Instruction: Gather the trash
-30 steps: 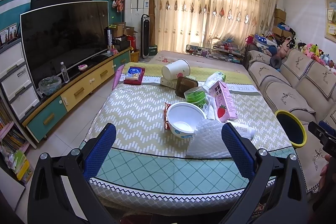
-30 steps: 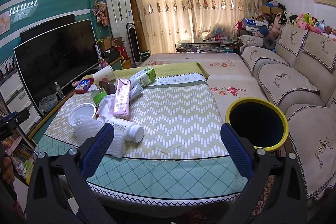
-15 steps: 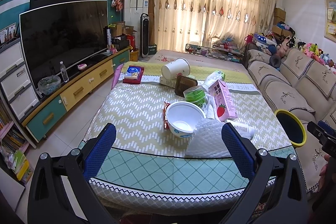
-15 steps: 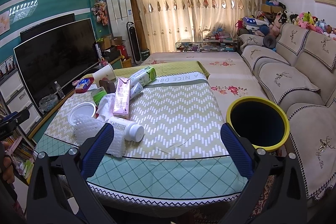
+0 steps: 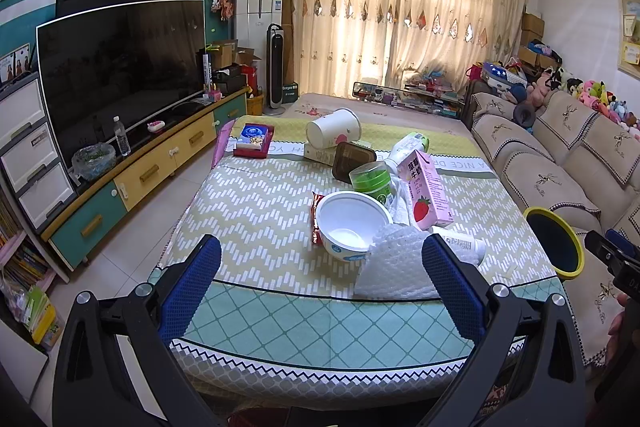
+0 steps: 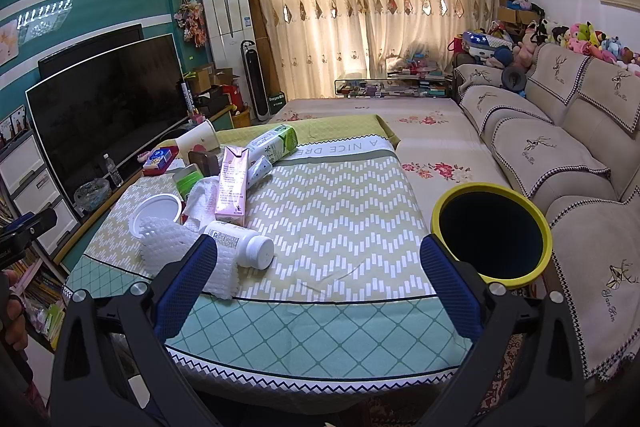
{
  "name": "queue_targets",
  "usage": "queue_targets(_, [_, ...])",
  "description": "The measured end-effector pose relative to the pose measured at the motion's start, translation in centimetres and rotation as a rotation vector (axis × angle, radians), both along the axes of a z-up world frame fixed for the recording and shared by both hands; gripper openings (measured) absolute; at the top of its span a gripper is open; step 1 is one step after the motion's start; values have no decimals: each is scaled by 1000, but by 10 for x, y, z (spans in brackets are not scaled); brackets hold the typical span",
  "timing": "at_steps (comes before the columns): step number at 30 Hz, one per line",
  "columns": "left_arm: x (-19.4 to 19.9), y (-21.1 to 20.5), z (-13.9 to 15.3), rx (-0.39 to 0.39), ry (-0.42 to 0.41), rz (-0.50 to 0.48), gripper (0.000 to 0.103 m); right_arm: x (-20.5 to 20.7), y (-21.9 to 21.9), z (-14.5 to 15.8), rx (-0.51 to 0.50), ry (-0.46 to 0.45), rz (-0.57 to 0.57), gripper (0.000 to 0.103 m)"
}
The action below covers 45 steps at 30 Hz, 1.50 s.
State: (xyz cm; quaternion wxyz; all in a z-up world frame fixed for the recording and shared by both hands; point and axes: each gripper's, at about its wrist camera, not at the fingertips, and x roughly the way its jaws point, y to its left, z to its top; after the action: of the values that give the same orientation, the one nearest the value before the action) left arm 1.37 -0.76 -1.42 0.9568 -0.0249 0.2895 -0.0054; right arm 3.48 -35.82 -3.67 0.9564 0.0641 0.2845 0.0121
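Trash clustering mid-tabletop: white bowl (image 5: 347, 223), pink carton (image 5: 426, 195), foam net (image 5: 396, 263), white bottle (image 6: 240, 245). Hovering off near edge, left gripper (image 5: 320, 283) and right gripper (image 6: 316, 285) (jaws spread, empty). Yellow-rimmed bin (image 6: 491, 233) sitting beside right edge.

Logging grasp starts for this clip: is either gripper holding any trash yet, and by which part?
Nothing is held. The left gripper and right gripper are both open and empty, short of the trash on the table.

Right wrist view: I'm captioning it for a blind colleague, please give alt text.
The open right gripper hovers over a table edge, holding nothing. Trash clusters left: a white bottle, foam netting, pink carton. A yellow-rimmed bin stands right.
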Motion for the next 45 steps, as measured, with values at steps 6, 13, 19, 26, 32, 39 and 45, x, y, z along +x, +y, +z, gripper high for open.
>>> queue_targets(6, [0,0,0,-2,-2,-2,99,0,0,0,1,0,1,97])
queue_targets(13, [-1,9,2,-12,-18,17,99,6,4,-9,22,16,32,97])
queue_targets(19, [0,26,3,-18,-47,60,99,27,36,-22,18,53,143,97])
queue_targets(26, [11,43,-7,-22,-37,80,99,63,102,-46,0,109,334,97])
queue_targets(32, [25,56,-19,-36,-23,82,99,90,147,-53,-73,114,462,88])
queue_targets(39, [38,62,-29,-45,-7,82,99,113,167,-69,-124,171,516,77])
queue_targets(45, [46,60,-35,-49,3,75,99,116,161,-77,-85,239,540,28])
